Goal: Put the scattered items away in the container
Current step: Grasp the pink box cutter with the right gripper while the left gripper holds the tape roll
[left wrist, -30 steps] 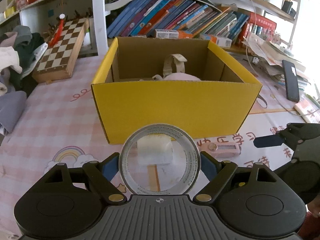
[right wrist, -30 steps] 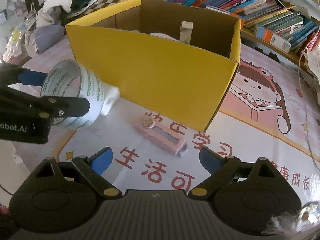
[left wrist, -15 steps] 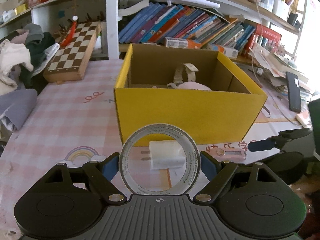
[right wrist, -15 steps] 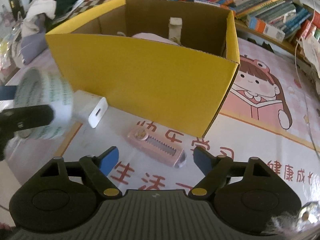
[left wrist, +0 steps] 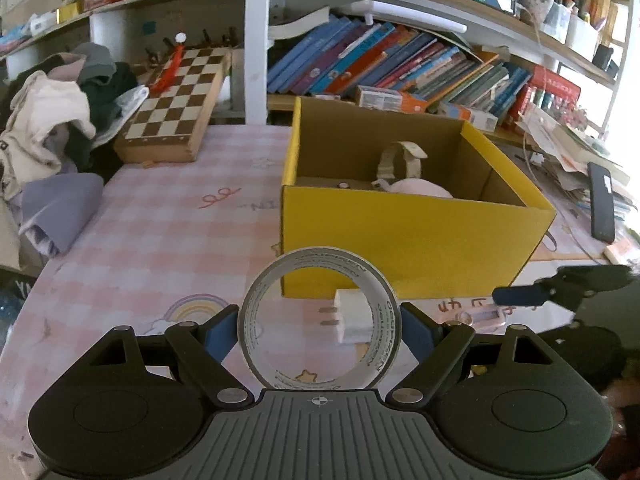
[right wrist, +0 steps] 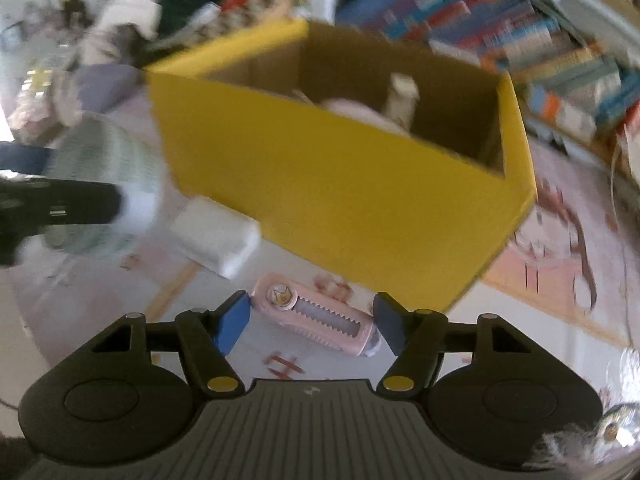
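- Two hand-held grippers work in front of an open yellow cardboard box (left wrist: 416, 236) on the pink-checked counter (left wrist: 160, 240).
- Left gripper (left wrist: 320, 330): jaws closed on a grey ring-shaped roll of tape (left wrist: 320, 320), now lifted higher and closer to the box's left corner than a second ago; dropping it in looks like the next step.
- Right gripper (right wrist: 312, 322): jaws open, now lowered to straddle a pink plastic utility knife (right wrist: 316, 316) lying on the counter, seemingly ready to close.
- A white block-shaped charger (right wrist: 216, 240) lies on the counter beside the box.

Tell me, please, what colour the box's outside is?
Bright yellow outside, plain brown cardboard inside; the box shows best in the left wrist view.
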Demonstrator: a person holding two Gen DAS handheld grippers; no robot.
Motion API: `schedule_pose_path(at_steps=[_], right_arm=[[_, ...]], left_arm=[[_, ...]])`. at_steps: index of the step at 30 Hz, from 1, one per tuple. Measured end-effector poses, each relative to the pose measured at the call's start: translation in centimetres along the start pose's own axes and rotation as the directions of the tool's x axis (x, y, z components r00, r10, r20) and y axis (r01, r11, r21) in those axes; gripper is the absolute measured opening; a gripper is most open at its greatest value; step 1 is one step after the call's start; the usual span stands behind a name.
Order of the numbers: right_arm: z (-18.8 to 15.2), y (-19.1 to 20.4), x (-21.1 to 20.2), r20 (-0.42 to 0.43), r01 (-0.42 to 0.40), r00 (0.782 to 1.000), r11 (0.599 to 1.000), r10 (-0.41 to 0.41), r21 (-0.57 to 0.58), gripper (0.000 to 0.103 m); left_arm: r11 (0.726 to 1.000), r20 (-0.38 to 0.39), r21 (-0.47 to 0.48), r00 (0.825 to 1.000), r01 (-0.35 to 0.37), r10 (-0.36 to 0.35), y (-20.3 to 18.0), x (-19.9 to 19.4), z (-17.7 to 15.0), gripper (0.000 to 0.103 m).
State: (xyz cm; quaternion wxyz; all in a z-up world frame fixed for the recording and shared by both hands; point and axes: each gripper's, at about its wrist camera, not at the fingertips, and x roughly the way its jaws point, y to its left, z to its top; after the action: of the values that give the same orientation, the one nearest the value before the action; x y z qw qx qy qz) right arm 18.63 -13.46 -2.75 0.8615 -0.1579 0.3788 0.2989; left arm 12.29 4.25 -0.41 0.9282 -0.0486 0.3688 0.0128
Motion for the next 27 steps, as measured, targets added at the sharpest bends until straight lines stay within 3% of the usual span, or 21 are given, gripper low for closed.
schedule_pose_path(at_steps=[7, 17, 27], right_arm=[[-1.0, 2.2, -1.8, 0.018, -0.025, 0.999, 0.996, 0.027, -0.081, 0.066], [-2.3, 2.7, -3.6, 0.022, 0.033, 0.999, 0.999, -0.033, 0.020, 0.066], [-2.2, 3.5, -5.8, 0.063, 0.081, 0.994, 0.995, -0.084, 0.051, 0.066]], left_arm=[[0.999, -0.026, 0.025, 0.999, 0.027, -0.026, 0.1, -0.6, -0.8, 0.085], [0.996, -0.027, 0.055, 0.998, 0.065, -0.064, 0.4, -2.1, -1.9, 0.085], [0.994, 0.034, 0.069, 0.996, 0.079, -0.081, 1.5, -4.3, -2.1, 0.085]])
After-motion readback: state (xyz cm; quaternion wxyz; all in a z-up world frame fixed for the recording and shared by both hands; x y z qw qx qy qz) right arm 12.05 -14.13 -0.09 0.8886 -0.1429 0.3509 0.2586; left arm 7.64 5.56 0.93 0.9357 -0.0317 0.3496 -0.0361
